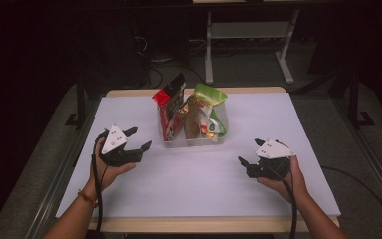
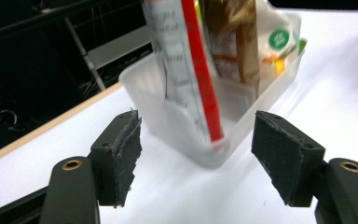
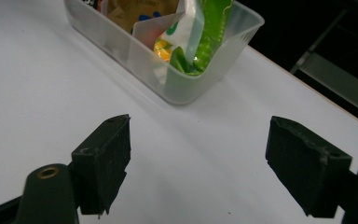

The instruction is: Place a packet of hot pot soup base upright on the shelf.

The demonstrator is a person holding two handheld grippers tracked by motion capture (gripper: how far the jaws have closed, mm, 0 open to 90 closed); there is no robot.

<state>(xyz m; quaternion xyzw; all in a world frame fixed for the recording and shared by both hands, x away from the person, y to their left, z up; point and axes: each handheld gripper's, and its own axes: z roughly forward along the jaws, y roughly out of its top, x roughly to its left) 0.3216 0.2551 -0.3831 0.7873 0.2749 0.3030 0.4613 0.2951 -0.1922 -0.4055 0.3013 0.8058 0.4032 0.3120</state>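
1. The snack packets (image 1: 191, 117) are stood upright inside the clear bin (image 1: 194, 141), probably for easy picking.
2. The left gripper (image 1: 138, 139) is kept beside the bin, jaws spread, nothing pinched.
3. The right gripper (image 1: 250, 155) is kept apart from the bin, jaws spread and empty.

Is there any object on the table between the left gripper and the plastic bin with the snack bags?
No. In the left gripper view, bare white table lies between the left gripper and the near corner of the clear plastic bin. Its jaws stand open, nothing between them. The red-edged bag stands inside that corner.
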